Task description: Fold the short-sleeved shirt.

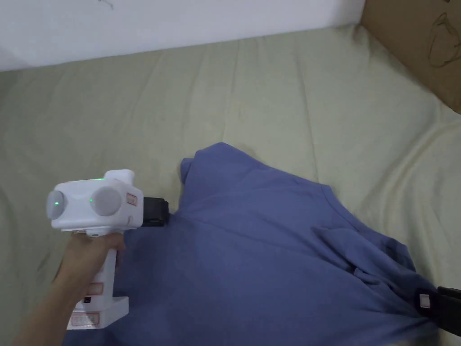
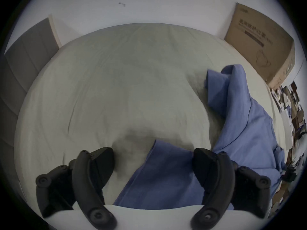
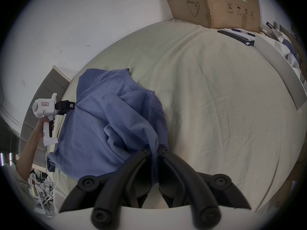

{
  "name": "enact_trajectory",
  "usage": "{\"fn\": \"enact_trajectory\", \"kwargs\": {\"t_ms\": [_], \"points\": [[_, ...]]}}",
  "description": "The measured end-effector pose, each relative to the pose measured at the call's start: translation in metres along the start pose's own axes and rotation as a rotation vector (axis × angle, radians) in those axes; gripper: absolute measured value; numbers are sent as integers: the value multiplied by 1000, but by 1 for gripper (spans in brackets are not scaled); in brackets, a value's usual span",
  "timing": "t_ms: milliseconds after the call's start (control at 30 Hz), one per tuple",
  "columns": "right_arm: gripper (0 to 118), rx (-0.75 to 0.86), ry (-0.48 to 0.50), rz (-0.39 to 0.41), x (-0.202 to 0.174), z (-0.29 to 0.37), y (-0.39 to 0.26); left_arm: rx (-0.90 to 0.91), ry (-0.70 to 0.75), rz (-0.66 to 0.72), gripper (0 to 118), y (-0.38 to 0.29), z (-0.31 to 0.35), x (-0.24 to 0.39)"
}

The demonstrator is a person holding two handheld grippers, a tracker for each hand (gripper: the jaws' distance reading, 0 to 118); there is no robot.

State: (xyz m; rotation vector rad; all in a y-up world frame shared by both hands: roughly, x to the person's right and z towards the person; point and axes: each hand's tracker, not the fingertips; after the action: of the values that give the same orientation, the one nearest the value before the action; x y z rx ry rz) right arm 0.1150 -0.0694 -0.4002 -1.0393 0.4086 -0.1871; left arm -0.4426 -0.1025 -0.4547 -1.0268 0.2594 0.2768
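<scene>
A blue short-sleeved shirt (image 1: 252, 252) lies rumpled on a pale green sheet (image 1: 288, 90), filling the lower centre and lower right of the head view. Its upper edge rises to a folded peak just left of centre, and a bunched fold of cloth sits toward the lower right.

The left gripper (image 1: 155, 211), white-bodied with dark jaws, is at the left of the head view, held by a hand (image 1: 88, 261) on its grip. Its tips meet the shirt's left edge. In the left gripper view the jaws stand wide apart at the bottom of the frame; a flap of blue cloth lies between them, nearer the right-hand jaw, and neither jaw is pressing on it. The same gripper (image 3: 66, 107) also shows at the left of the right gripper view, its dark tips at the shirt's edge.

The right gripper (image 3: 154, 152) is at the bottom centre of its own view, jaws drawn together with a strip of blue cloth clamped between the tips. In the head view it (image 1: 443, 308) sits at the lower right corner, mostly cut off by the frame, seemingly against the shirt's edge there.

A brown cardboard box (image 1: 418, 40) stands in the upper right corner of the head view, against a white wall (image 1: 135, 22).
</scene>
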Motion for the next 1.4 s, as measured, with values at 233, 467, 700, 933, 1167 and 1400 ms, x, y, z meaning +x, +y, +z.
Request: {"fn": "enact_trajectory", "kwargs": {"t_ms": [233,467,700,933,1167,1400], "points": [[7,-12,-16,-4,-3,-10,-2,26,42,-151,44,-7,17,14],[7,-3,-8,-28,-8,-3,5,-12,-11,-145,1,5,35,-1],[7,122,63,-108,-26,32,38,200,-52,-135,1,13,150,-7],[7,327,111,-22,-88,98,114,471,6,-111,1,37,306,-17],[7,536,145,53,-165,198,202,711,102,-73,1,54,445,-38],[7,693,134,106,-244,304,280,857,194,-94,1,75,548,-48]]}}
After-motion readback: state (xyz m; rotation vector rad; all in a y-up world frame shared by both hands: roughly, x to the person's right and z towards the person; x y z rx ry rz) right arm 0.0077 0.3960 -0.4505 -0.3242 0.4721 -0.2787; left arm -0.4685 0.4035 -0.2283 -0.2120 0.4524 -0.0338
